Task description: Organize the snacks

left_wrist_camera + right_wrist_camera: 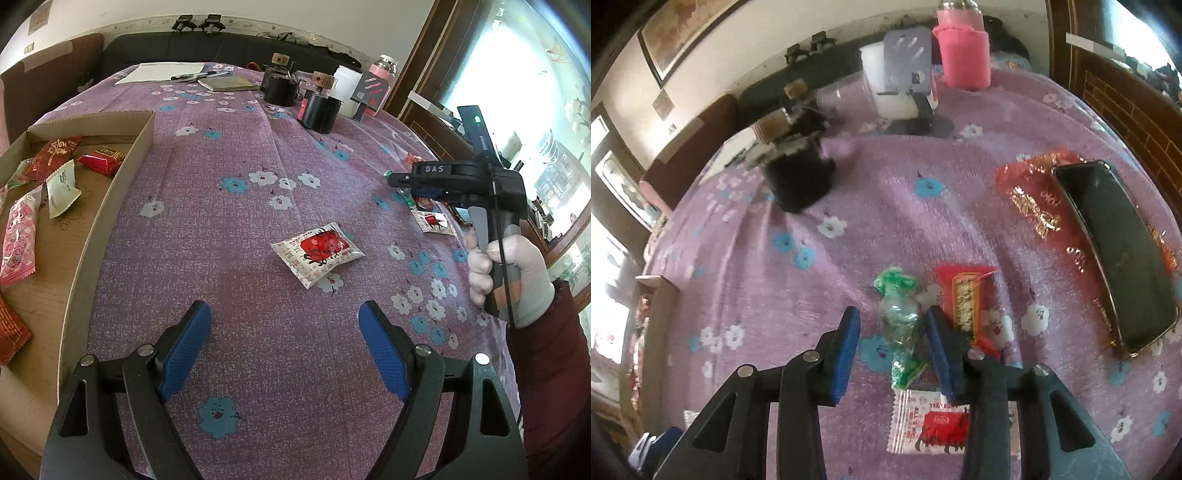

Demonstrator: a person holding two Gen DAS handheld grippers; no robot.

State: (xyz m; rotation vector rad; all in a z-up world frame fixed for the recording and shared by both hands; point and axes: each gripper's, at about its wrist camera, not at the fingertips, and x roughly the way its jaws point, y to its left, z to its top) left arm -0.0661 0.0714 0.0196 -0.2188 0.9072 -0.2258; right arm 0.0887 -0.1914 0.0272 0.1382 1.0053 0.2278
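The surface [295, 177] wears a purple cloth with blue and white flowers. At its far end stand 2 black holders with wooden-capped bottles [318, 105], a white tub [347, 92], a pink flask [382, 83], and a notepad with pens [162, 72]. A black phone [1115, 254] lies on a red and gold packet [1030, 192] near the right edge.

The left gripper [284, 325] hangs spread wide over bare cloth with nothing between its blue pads. A white sachet with a red print [317, 253] lies just ahead of it, alone.

The right gripper [892, 321], held by a white-gloved hand [506, 273], stands partly spread astride a green-wrapped candy [897, 317]; the pads flank it without pressing. A red and gold bar [964, 302] lies just beside the candy, touching the outer face of the right finger and crowding that side. Another white sachet [927, 424] lies under the gripper, nearer the camera.

The cardboard tray [136, 147] sits at the left edge and holds 2 red packets, a pink one, a cream sachet and more at its near end.
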